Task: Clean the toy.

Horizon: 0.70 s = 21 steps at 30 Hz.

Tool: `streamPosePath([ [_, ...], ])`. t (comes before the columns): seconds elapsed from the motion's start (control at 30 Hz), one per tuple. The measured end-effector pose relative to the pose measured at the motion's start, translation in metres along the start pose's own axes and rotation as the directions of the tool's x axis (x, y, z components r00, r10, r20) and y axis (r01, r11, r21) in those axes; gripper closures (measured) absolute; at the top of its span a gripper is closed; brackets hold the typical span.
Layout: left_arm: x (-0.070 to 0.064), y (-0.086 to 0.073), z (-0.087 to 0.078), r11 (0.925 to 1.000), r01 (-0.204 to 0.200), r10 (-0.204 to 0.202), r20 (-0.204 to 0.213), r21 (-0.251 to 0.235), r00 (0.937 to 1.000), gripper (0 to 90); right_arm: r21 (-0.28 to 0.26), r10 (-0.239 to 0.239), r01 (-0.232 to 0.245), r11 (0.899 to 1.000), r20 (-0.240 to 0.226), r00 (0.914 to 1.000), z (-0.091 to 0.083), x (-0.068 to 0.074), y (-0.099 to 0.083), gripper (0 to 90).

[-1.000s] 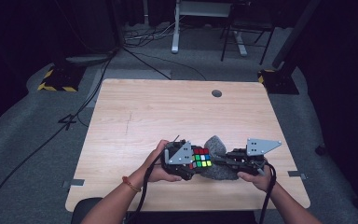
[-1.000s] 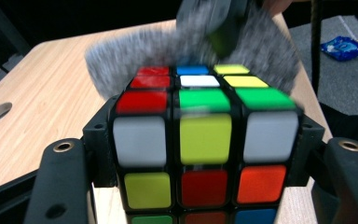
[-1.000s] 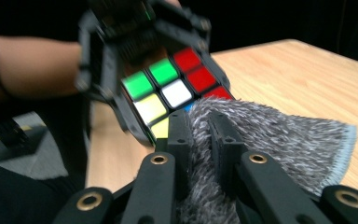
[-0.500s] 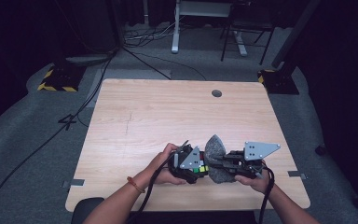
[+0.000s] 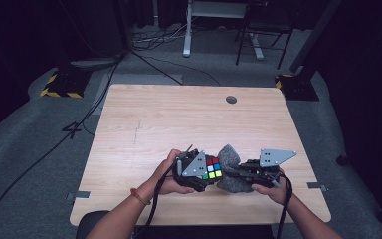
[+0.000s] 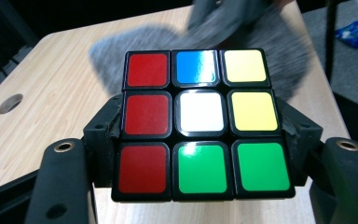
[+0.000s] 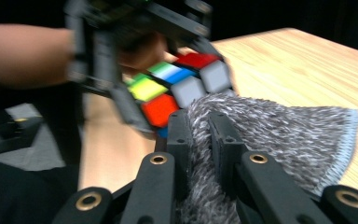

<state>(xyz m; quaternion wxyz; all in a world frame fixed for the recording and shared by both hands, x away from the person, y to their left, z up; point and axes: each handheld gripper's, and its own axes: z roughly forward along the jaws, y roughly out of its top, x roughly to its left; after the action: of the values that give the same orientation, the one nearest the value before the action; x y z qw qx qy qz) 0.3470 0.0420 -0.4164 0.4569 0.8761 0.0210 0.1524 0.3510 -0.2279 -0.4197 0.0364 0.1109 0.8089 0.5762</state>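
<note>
The left tongs (image 6: 200, 140) grasp the puzzle cube (image 6: 200, 123) above the surface (image 5: 179, 124). The right gripper view shows the right tongs (image 7: 199, 135) clenched on the grey cloth (image 7: 279, 135), touching the cube.

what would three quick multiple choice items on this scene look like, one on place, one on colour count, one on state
1. Where is the puzzle cube? A on the floor; B between the left gripper jaws; C at the table's far edge.
2. How many red squares are on the cube face in the left gripper view? A one; B three; C five.
3. What is the right gripper doing? A open; B shut on the grey cloth; C holding a pen.

B, the jaws flank the cube. B, the left column is red. B, cloth is pinched between its jaws.
</note>
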Motion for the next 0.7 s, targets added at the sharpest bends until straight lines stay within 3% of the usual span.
streamPosePath([
  [0.1,-0.002,-0.001,0.003,0.9998,-0.012,0.012,0.013,0.016,0.9998,33.4,-0.018,-0.036,0.036,0.999,-0.032,0.9988,-0.003,0.008,0.007,80.6],
  [0.13,-0.005,-0.001,0.006,0.9995,-0.018,0.018,0.016,0.024,0.9997,33.4,-0.052,-0.034,0.031,0.998,-0.056,0.9978,-0.006,0.010,0.012,80.7],
  [0.3,-0.007,0.002,0.008,0.9995,-0.030,0.029,0.020,0.014,0.9994,33.4,-0.073,-0.048,0.044,0.996,-0.053,0.9974,-0.009,0.013,0.016,80.6],
  [0.33,-0.008,0.001,0.006,0.9999,-0.017,0.017,0.030,0.003,0.9994,33.4,-0.029,-0.034,0.034,0.999,-0.001,0.9994,-0.007,0.010,0.015,80.7],
  [0.37,-0.008,0.001,0.006,0.9999,-0.017,0.017,0.030,0.003,0.9994,33.4,-0.029,-0.034,0.034,0.999,-0.001,0.9994,-0.007,0.010,0.015,80.7],
  [0.4,-0.008,0.002,0.003,0.9996,-0.017,0.018,0.041,-0.020,0.9990,33.4,-0.007,-0.007,0.007,1.000,0.027,0.9996,-0.007,0.003,0.010,80.7],
  [0.57,-0.006,0.004,-0.003,0.9992,-0.025,0.025,0.027,-0.032,0.9993,33.4,0.041,0.004,-0.005,0.999,0.035,0.9994,0.000,-0.002,0.002,80.8],
  [0.7,0.000,0.002,-0.011,0.9981,0.003,-0.002,0.011,-0.061,0.9999,33.3,0.105,-0.005,0.002,0.994,0.031,0.9995,0.007,-0.002,-0.004,80.8],
])
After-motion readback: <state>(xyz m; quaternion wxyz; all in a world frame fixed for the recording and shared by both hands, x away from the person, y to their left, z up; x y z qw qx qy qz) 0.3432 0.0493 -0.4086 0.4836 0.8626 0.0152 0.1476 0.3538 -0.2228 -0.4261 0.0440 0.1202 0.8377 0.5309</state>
